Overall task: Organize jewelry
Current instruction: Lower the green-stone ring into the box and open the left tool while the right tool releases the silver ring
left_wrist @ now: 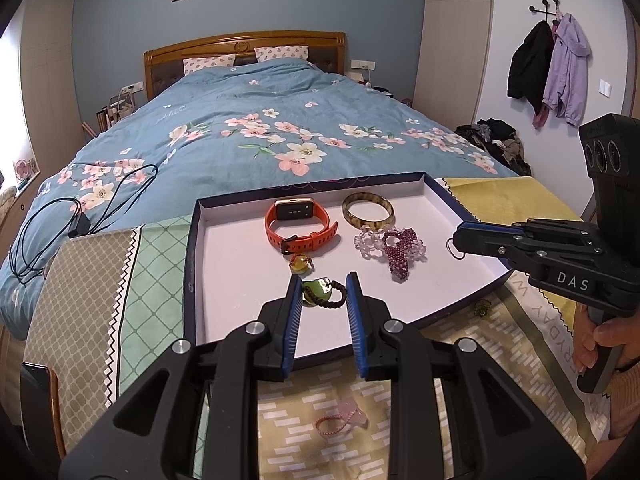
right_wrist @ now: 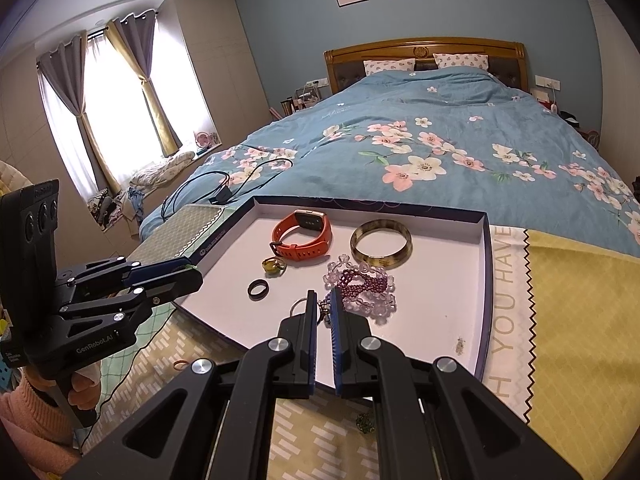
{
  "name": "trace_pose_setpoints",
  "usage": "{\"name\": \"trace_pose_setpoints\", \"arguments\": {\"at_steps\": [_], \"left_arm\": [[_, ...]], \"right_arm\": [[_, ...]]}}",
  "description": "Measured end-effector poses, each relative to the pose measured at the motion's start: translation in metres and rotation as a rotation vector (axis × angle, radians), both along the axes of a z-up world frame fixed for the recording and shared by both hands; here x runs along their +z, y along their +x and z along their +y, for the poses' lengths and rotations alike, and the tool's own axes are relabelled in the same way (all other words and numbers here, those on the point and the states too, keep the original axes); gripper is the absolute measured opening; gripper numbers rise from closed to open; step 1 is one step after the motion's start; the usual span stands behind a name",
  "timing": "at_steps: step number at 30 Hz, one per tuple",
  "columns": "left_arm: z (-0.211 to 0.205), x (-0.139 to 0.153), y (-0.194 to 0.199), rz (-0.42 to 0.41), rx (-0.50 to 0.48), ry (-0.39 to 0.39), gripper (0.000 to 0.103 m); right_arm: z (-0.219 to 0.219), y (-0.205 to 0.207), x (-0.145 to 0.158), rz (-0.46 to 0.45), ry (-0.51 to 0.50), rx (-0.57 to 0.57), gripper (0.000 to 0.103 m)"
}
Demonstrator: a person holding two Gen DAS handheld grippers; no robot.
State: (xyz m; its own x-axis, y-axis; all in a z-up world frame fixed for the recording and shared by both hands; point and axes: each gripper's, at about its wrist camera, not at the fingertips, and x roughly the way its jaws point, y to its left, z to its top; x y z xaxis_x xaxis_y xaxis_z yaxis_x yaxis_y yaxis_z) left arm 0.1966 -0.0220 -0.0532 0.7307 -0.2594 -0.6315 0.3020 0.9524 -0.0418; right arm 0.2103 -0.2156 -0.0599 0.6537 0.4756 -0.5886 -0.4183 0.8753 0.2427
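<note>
A shallow white tray with a dark rim (left_wrist: 224, 264) (right_wrist: 448, 312) lies on a patterned cloth. In it are an orange smartwatch (left_wrist: 298, 226) (right_wrist: 304, 234), a brown bangle (left_wrist: 368, 210) (right_wrist: 381, 244), clear and purple bead bracelets (left_wrist: 390, 246) (right_wrist: 362, 284), an amber ring (left_wrist: 301, 263) (right_wrist: 273, 267) and a black ring (right_wrist: 257, 289). My left gripper (left_wrist: 322, 292) holds a green pendant on a dark braided cord (left_wrist: 322, 292) between its blue pads over the tray. My right gripper (right_wrist: 322, 308) (left_wrist: 460, 238) is shut on a small key ring charm (right_wrist: 298, 306) over the tray's near side.
A pink beaded hair tie (left_wrist: 340, 420) and a small dark green trinket (left_wrist: 482, 307) (right_wrist: 366, 422) lie on the cloth before the tray. An orange band (right_wrist: 180, 365) lies near the left. A bed (left_wrist: 260, 128) with black cables (left_wrist: 80, 208) is behind.
</note>
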Motion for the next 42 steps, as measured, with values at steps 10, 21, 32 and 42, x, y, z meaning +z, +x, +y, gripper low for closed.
{"name": "trace_pose_setpoints", "arguments": {"at_steps": [10, 21, 32, 42], "left_arm": [[0.003, -0.003, 0.009, 0.014, 0.015, -0.004, 0.022], [0.004, -0.009, 0.021, 0.035, 0.031, -0.003, 0.022], [0.004, -0.017, 0.029, 0.058, 0.046, -0.008, 0.023], [0.002, -0.026, 0.039, 0.087, 0.052, -0.009, 0.023]], "right_arm": [[0.003, 0.007, -0.006, 0.02, -0.007, -0.002, 0.005], [0.003, 0.017, -0.01, 0.05, -0.016, -0.006, 0.005], [0.004, 0.025, -0.015, 0.076, -0.023, -0.01, 0.005], [0.008, 0.035, -0.022, 0.1, -0.049, -0.019, 0.005]]}}
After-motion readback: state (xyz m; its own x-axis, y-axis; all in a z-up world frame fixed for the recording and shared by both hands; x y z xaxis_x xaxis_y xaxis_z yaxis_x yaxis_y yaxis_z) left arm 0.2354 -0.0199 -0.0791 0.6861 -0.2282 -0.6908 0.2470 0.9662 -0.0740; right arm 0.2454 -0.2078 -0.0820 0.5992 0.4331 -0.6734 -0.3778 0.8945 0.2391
